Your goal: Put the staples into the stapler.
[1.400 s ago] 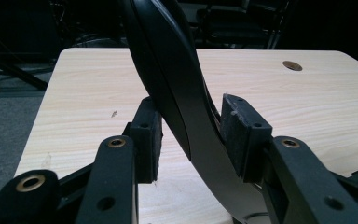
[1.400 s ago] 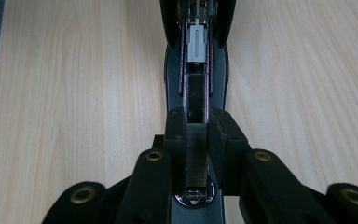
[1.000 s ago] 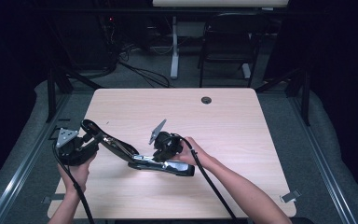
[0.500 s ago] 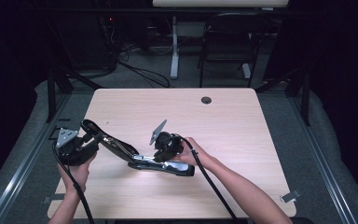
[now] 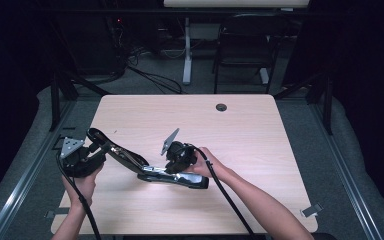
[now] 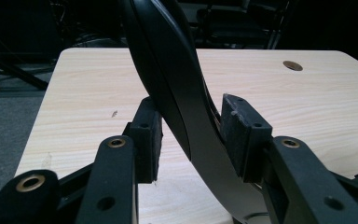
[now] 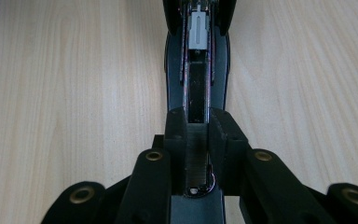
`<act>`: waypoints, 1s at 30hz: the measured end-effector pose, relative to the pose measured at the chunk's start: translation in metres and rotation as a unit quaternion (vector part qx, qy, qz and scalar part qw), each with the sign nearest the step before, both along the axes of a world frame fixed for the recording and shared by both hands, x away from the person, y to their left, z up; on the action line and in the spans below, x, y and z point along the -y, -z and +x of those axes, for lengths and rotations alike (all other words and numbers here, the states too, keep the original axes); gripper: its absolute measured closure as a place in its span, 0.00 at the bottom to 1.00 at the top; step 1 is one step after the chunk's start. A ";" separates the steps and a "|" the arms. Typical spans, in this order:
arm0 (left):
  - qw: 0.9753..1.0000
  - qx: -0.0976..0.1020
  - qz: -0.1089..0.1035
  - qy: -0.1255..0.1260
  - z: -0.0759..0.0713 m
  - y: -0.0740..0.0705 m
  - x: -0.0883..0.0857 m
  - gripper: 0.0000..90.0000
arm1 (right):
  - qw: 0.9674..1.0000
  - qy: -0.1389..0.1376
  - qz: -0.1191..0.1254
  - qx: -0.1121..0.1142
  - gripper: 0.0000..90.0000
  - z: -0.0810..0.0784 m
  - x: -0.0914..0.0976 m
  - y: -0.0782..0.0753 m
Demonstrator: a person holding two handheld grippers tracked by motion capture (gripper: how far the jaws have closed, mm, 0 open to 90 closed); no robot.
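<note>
Stapler [image 5: 152, 167] near table's [image 5: 260, 150] front-left edge, hinged open, lid gripped between left gripper's [image 6: 191, 135] pads, staple strip in channel pinched by right gripper's [image 7: 197, 135] nearly closed pads; best seated by pressing strip flat while holding lid steady.

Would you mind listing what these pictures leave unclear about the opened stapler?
- Stapler front tip: in the right gripper view it is cut off by the top edge.
- Staple strip: its sides are hidden between the right hand-held gripper's pads.
- Stapler lid: its top end runs past the left gripper view's upper edge.
- Left hand-held gripper: whether the left pad touches the lid is too dark to tell.
</note>
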State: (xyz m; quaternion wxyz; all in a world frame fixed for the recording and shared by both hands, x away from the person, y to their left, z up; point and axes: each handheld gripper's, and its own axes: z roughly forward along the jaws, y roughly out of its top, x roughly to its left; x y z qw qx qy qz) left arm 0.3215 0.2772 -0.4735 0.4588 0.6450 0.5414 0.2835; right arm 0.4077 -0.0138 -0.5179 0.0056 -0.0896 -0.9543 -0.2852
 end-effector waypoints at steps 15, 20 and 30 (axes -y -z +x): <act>1.000 0.000 0.000 -0.001 0.000 0.000 0.000 0.66 | 1.000 0.002 -0.006 0.006 0.87 -0.002 0.000 -0.001; 1.000 0.002 -0.001 -0.002 0.000 0.000 0.001 0.66 | 1.000 0.002 -0.006 0.004 0.86 -0.002 0.001 -0.001; 1.000 0.003 0.001 -0.003 -0.001 0.000 0.002 0.66 | 1.000 0.010 -0.004 0.011 0.71 -0.005 0.006 -0.007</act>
